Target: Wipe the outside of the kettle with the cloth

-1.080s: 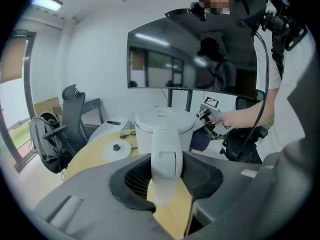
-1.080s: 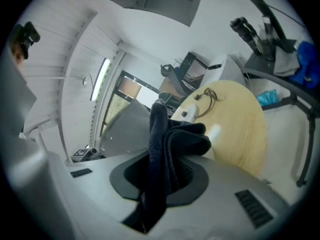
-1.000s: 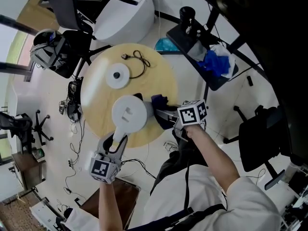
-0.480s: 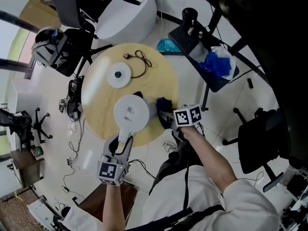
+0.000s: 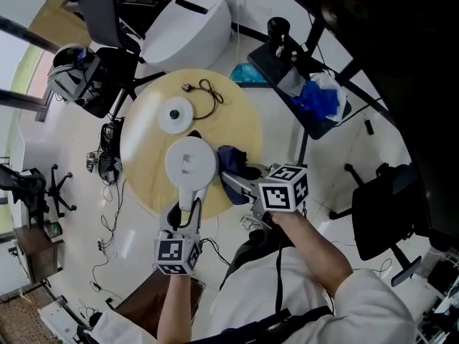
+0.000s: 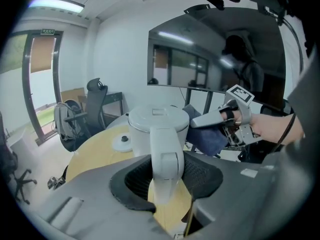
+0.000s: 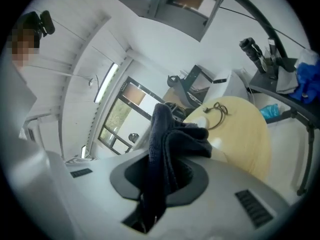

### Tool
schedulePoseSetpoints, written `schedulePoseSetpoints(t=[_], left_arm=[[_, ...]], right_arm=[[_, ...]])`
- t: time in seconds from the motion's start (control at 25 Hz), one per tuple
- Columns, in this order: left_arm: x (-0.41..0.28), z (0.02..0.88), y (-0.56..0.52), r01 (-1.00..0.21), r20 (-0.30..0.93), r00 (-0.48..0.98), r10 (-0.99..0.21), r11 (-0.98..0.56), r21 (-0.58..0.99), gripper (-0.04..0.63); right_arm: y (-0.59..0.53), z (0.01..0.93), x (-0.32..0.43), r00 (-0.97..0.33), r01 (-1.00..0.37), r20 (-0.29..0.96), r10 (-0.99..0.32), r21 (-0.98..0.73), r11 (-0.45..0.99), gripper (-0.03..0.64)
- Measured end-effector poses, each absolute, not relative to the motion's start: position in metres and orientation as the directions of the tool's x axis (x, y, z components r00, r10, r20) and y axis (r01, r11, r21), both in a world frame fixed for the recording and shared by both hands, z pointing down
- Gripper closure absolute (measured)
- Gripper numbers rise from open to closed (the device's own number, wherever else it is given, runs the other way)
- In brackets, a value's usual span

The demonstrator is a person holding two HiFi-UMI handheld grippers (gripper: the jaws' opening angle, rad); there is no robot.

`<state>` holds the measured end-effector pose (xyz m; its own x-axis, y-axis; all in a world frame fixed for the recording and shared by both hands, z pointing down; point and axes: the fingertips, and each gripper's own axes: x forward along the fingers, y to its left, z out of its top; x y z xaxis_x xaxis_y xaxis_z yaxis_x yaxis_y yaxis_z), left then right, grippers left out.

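I have the left tongs closed on the kettle: in the left gripper view the white handle runs upright between the two dark pads, which press on it from either side. The kettle is white with a flat round lid, and it sits over the near edge of the round wooden tabletop. My tongs hide its bottom, so I cannot tell whether it stands on the wood or hangs just clear of it. The right tongs are clamped on the dark blue cloth, which bunches up out of the jaws in thick folds and hangs down between them. From the head view the cloth is just to the right of the kettle, up by the rim of the lid. The left gripper view shows it against the kettle's upper right side, though I cannot make out whether it presses on the wall. Beyond the kettle, further in on the tabletop, lies the white round base, well apart from it, with its black cord looped just past the base.
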<state>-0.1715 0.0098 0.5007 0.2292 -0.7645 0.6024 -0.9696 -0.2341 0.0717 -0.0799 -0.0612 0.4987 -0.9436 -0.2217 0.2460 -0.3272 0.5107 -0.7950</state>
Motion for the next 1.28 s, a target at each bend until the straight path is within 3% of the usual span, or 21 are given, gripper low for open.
schedulePoseSetpoints(t=[0.48,1.04,1.28], left_arm=[[-0.154,0.497,-0.001,-0.99,0.632,0.138,-0.763,-0.127,0.063,0.431],[-0.148,0.497,-0.002,-0.995,0.62,0.101,-0.778,-0.072,0.072,0.431],[-0.146,0.498,-0.003,-0.997,0.621,0.076,-0.78,-0.038,0.074,0.431]], right_arm=[[-0.051,0.466,-0.083,-0.957,-0.277,0.172,-0.234,-0.78,0.561,0.549],[-0.045,0.648,-0.081,-0.901,-0.434,0.413,-0.137,-0.842,0.319,0.549],[-0.043,0.692,-0.082,-0.862,-0.497,0.502,-0.067,-0.813,0.302,0.551]])
